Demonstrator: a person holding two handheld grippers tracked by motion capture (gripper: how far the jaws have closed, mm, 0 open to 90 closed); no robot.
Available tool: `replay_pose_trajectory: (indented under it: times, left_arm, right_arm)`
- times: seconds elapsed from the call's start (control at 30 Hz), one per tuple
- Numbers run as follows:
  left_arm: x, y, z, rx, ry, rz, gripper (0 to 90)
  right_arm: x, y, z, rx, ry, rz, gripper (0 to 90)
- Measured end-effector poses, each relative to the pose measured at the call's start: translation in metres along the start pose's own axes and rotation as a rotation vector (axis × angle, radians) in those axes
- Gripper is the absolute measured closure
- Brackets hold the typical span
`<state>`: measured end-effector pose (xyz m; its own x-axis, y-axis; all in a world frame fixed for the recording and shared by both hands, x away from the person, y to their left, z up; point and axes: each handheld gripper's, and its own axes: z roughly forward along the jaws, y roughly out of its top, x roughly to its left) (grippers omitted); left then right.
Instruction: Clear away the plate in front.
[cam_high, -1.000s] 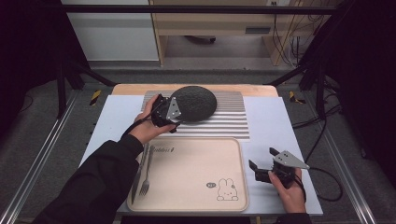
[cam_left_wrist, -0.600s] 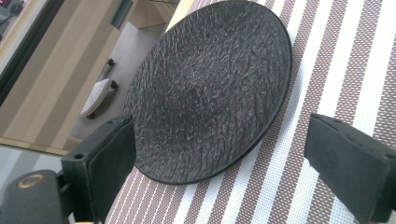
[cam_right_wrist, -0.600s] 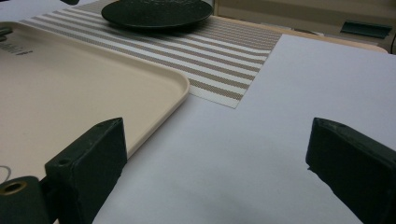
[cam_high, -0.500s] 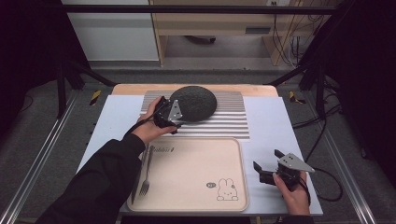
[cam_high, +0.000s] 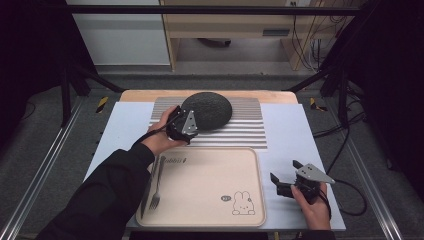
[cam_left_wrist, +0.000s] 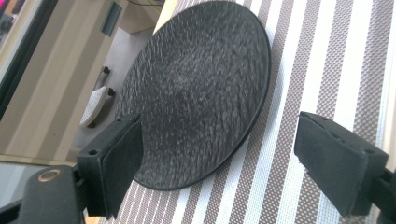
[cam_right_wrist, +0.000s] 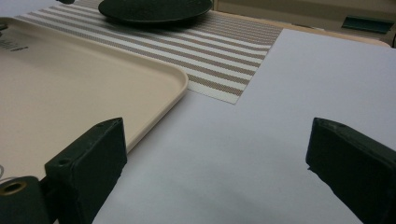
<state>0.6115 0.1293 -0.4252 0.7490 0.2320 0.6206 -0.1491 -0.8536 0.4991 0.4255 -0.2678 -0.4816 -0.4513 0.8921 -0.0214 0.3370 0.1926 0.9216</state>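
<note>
A dark, rough-textured round plate (cam_high: 207, 109) lies on a striped mat (cam_high: 245, 125) at the back of the table. My left gripper (cam_high: 192, 119) is at the plate's near-left rim. In the left gripper view its jaws (cam_left_wrist: 219, 135) straddle the rim of the plate (cam_left_wrist: 201, 88). They have just been closing and stand apart from the plate. My right gripper (cam_high: 284, 171) rests open on the white table cover at the front right. In the right gripper view nothing lies between its jaws (cam_right_wrist: 224, 140), and the plate (cam_right_wrist: 154, 9) is far off.
A beige tray (cam_high: 200, 200) with a rabbit print sits at the front centre, and a fork (cam_high: 156, 186) lies along its left side. The tray's corner (cam_right_wrist: 173, 79) is just left of the right gripper. The white cover (cam_high: 300, 130) spreads to the right of the mat.
The left hand has shifted slightly at the plate's rim. The right gripper has stayed where it was.
</note>
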Motion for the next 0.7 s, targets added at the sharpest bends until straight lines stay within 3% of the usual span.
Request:
replay_pose_trajectory:
  times: [0.27,0.43,0.7]
  left_arm:
    - [0.004,0.003,0.004,0.016,-0.001,0.026,17.3]
    - [0.0,-0.003,0.012,0.04,-0.023,0.043,19.8]
    - [-0.008,-0.003,0.02,0.088,-0.022,0.095,24.7]
  right_arm:
    - [-0.001,0.0,-0.002,-0.01,-0.003,0.002,5.4]
    - [-0.002,0.0,-0.002,-0.011,-0.004,0.004,5.4]
    - [-0.003,0.0,-0.003,-0.016,-0.014,0.008,5.4]
